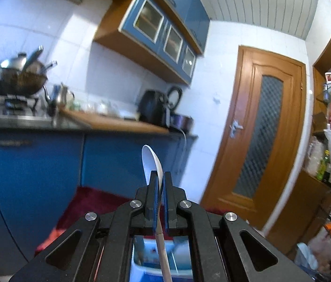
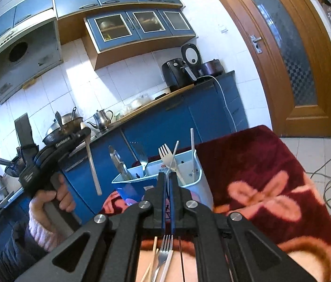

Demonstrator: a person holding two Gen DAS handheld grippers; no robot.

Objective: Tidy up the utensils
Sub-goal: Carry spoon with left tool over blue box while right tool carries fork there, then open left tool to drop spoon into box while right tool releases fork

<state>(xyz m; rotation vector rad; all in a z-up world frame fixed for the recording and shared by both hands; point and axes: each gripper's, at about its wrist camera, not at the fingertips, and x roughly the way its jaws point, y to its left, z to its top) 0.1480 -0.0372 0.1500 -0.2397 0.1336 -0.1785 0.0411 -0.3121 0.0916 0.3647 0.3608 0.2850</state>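
Left of the utensil caddy (image 2: 190, 164), left gripper (image 2: 84, 134) is clamped on a white spoon (image 2: 92, 164) by its neck, right gripper (image 2: 167, 176) shut, empty; long handle dangling could swing and slip.

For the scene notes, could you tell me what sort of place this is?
A home kitchen: a wok on a gas stove, blue wall cabinets, and a kettle on the counter.

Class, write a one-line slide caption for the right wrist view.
Left gripper holds a white spoon beside the utensil caddy; right gripper shut.
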